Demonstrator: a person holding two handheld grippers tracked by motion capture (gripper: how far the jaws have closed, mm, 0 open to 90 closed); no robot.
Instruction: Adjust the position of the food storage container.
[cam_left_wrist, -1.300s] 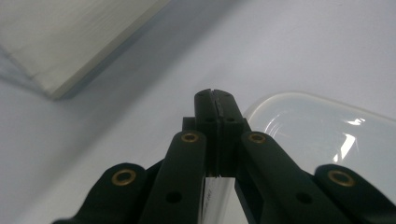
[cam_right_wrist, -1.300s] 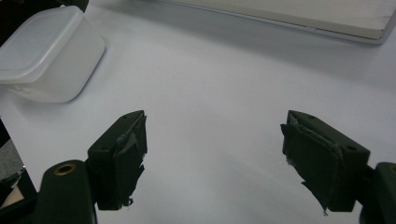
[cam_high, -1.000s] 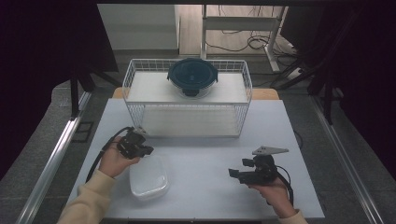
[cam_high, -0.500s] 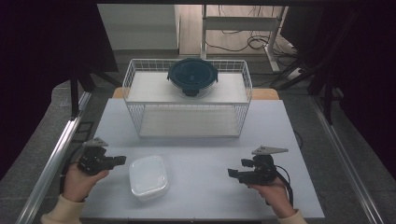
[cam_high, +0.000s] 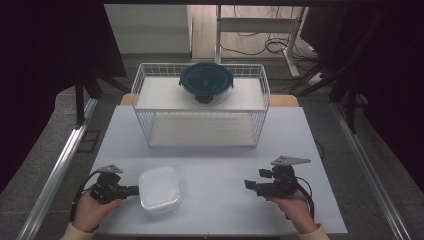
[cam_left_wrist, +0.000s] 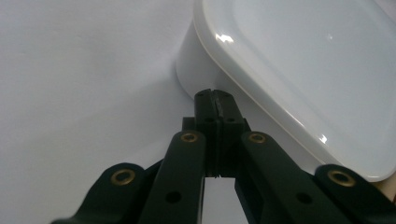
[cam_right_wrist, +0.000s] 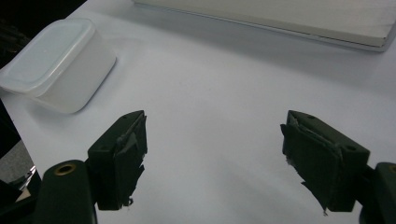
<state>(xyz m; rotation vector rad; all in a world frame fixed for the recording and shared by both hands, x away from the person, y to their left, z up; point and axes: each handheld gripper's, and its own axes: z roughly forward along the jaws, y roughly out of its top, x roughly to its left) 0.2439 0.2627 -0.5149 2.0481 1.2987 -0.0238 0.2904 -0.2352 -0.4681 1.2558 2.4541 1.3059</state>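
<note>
The white box (cam_high: 159, 189) with its lid on is sitting near the front of the table (cam_high: 210, 155), on the left side. The left gripper (cam_high: 131, 190) is lying low on the table and pointing at the box from the left. In the left gripper view its jaws are pressed together with nothing between them, and the tips are sitting right by the box's wall, just under the lid's edge (cam_left_wrist: 243, 88). I think the hand is getting ready to push or grab the box. To do that well, the jaws should be opening first if it is going to grab, and the push should be going slow and straight so the box is not spinning. Farther back in the middle, a wire basket (cam_high: 200, 105) is standing, and a round dark bowl with a lid (cam_high: 206, 81) is resting on its upper shelf. On the right, the right gripper (cam_high: 250, 186) is waiting well apart from the box, with its jaws wide open and holding nothing.
</note>
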